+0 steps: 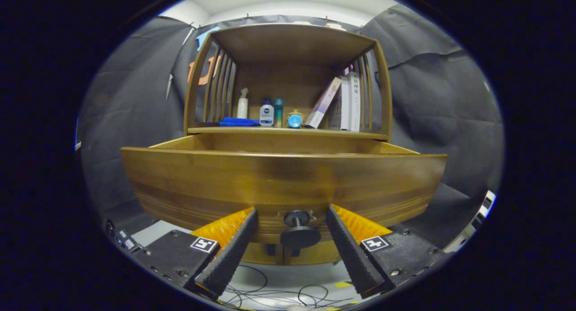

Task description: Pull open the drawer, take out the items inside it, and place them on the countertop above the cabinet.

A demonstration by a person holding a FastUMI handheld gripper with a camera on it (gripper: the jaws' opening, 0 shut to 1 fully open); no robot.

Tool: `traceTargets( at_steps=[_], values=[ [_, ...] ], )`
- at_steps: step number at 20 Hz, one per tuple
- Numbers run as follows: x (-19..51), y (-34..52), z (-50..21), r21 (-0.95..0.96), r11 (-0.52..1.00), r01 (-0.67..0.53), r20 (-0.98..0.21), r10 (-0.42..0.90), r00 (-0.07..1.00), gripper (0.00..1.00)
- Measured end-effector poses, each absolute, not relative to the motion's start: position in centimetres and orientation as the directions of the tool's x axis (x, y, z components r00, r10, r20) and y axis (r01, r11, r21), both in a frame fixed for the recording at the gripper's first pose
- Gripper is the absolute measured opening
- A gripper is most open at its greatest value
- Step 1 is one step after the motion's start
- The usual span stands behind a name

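Drawer [283,180] pulled out; gripper [291,216] fingers spread apart around its knob [300,234].

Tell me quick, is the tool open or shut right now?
Tool: open, fingers spread either side of the drawer knob, not pressing on it.

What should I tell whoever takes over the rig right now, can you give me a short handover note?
Gripper: open, fingers on either side of the drawer knob, not pressing on it.
Drawer: already pulled out of the cabinet; its inside is hidden behind the front panel, so the contents can't be told.
Countertop above: holds a blue cloth, bottles and books.
Done: drawer opened.
Left: back off the knob, lift over the drawer front, take out whatever is inside, set it on the countertop.
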State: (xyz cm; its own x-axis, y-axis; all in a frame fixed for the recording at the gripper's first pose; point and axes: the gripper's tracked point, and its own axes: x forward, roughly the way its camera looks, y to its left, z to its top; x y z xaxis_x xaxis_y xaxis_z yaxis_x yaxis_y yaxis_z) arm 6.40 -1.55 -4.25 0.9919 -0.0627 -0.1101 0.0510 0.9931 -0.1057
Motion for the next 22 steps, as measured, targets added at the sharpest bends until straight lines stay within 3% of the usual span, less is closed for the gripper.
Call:
traceTargets(
  at_steps=[22],
  values=[
    [21.1,-0.9,-1.4,-0.099,0.992,0.073,-0.157,-0.088,0.984,1.00]
  ],
)
